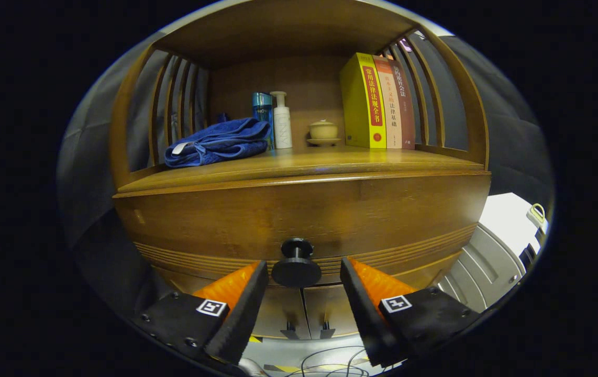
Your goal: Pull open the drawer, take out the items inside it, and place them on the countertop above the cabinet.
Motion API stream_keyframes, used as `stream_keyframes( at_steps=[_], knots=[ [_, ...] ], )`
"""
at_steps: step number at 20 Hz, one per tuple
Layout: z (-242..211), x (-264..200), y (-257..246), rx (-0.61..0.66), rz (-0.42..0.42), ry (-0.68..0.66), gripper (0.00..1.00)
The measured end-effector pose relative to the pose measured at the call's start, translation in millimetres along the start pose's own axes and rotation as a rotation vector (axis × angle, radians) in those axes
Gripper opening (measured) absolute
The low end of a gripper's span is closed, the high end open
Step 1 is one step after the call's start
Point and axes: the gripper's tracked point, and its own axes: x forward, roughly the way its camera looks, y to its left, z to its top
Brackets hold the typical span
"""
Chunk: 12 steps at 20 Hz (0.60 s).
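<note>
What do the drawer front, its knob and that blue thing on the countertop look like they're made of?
Drawer front: varnished brown wood, by its grain and sheen. Knob, between the open gripper fingers: matte black, plastic or metal, can't tell. Blue towel: soft looped cloth, folded and rumpled.

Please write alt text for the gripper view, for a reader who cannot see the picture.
The open tool sits at a closed wooden drawer, its two fingers on either side of the black round knob without touching it. On the countertop above lie a folded blue towel, two bottles, a small lidded cup and three upright books.
</note>
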Motion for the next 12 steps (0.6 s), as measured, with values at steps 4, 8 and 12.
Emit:
stream_keyframes(
  at_steps=[4,8,12],
  knots=[
    [4.9,0.6,4.4,0.001,-0.004,-0.034,0.73],
    [2.4,1.2,5.7,-0.018,-0.004,-0.026,0.57],
    [2.3,-0.9,6.4,-0.004,0.002,-0.024,0.49]
  ],
)
